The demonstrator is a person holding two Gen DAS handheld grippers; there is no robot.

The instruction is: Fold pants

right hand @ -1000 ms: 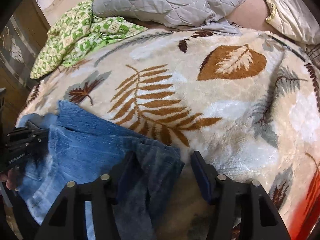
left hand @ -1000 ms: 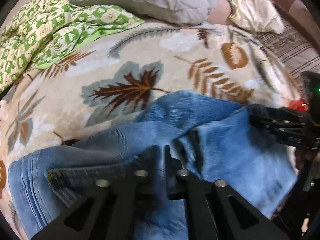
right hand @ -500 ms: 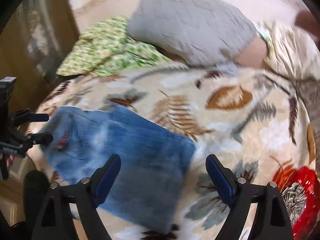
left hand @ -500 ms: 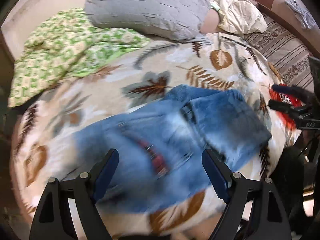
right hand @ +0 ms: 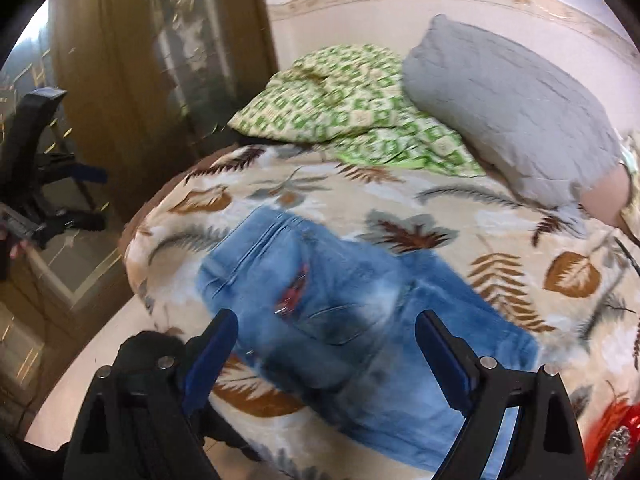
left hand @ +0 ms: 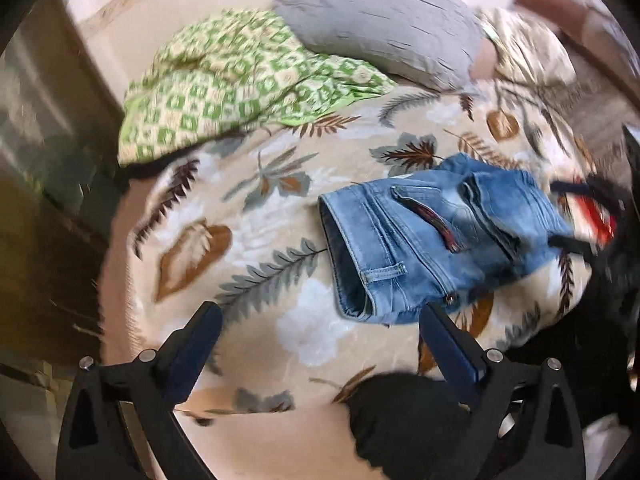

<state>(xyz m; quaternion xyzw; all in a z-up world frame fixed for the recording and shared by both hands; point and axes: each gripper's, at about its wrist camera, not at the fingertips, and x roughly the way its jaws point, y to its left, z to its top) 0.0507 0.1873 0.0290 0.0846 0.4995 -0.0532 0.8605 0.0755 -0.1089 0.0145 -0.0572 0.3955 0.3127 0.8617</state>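
Observation:
The blue jeans (left hand: 436, 236) lie folded into a compact bundle on the leaf-patterned blanket (left hand: 256, 248), waistband toward the left. They also show in the right wrist view (right hand: 360, 320). My left gripper (left hand: 318, 336) is open and empty, held above the blanket, back from the jeans' near edge. My right gripper (right hand: 326, 344) is open and empty, held above the near part of the jeans. In the left wrist view the right gripper (left hand: 576, 216) shows blurred at the jeans' right end. In the right wrist view the left gripper (right hand: 86, 196) shows at far left, off the bed.
A green checked quilt (left hand: 240, 84) and a grey pillow (left hand: 380, 28) lie at the back of the bed. A red packet (right hand: 612, 436) lies at the blanket's right edge. A wooden wardrobe (right hand: 132, 72) stands left of the bed. A black dark shape (left hand: 404, 416) sits by the front edge.
Both grippers let go of the jeans and opened, then pulled up and back from the bed. The jeans now lie folded on the blanket.

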